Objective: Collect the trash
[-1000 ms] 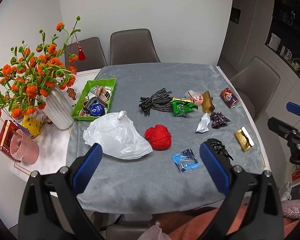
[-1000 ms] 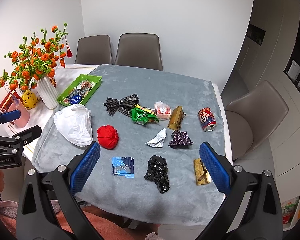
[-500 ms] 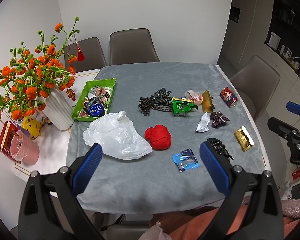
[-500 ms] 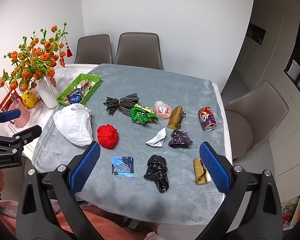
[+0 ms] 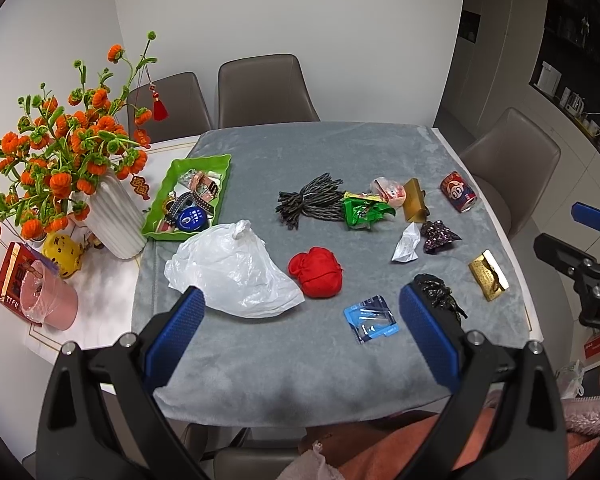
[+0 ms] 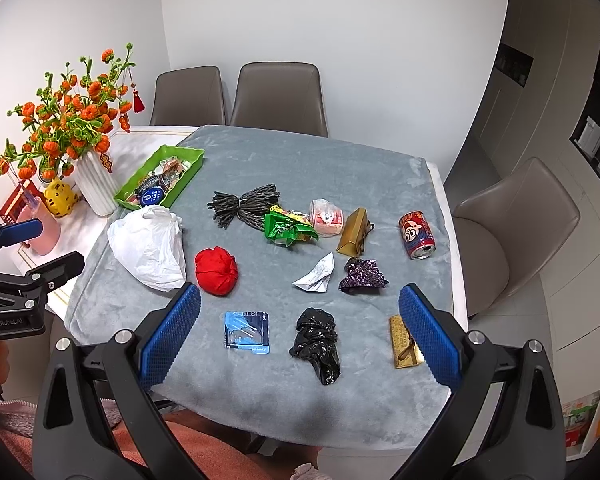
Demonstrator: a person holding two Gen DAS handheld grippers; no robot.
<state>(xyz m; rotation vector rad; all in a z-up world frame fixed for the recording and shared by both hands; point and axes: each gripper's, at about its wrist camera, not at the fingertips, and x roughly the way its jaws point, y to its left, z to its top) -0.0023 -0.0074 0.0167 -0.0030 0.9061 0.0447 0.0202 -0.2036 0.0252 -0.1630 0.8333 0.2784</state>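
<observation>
Left wrist view showed my left tool (image 5: 300,312) spread wide and empty, held above the near edge of the table (image 5: 340,148); the right wrist view showed my right tool (image 6: 300,308) likewise spread and holding nothing. Between the blue pads (image 5: 178,326) of the left tool lay the white plastic bag (image 5: 232,270), limp and open-mouthed, with the red bundle (image 5: 317,273) just beside it and the blue packet (image 5: 371,319) nearer me. Under the right tool sat the crumpled black bag (image 6: 317,338), and the gold wrapper (image 6: 402,344) lay close to its right pad.

Farther out the trash was scattered: a white paper scrap (image 6: 316,276), a purple wrapper (image 6: 362,274), a green wrapper (image 6: 288,230), a gold box (image 6: 354,232), a can (image 6: 417,235) on its side, and a dark cord bundle (image 6: 246,204). Nothing had been gathered, so I judged this the very start. My next move, I reckoned, was to bring the left tool down on the white bag and hold its mouth open, while the right pinched the nearest piece.
</observation>
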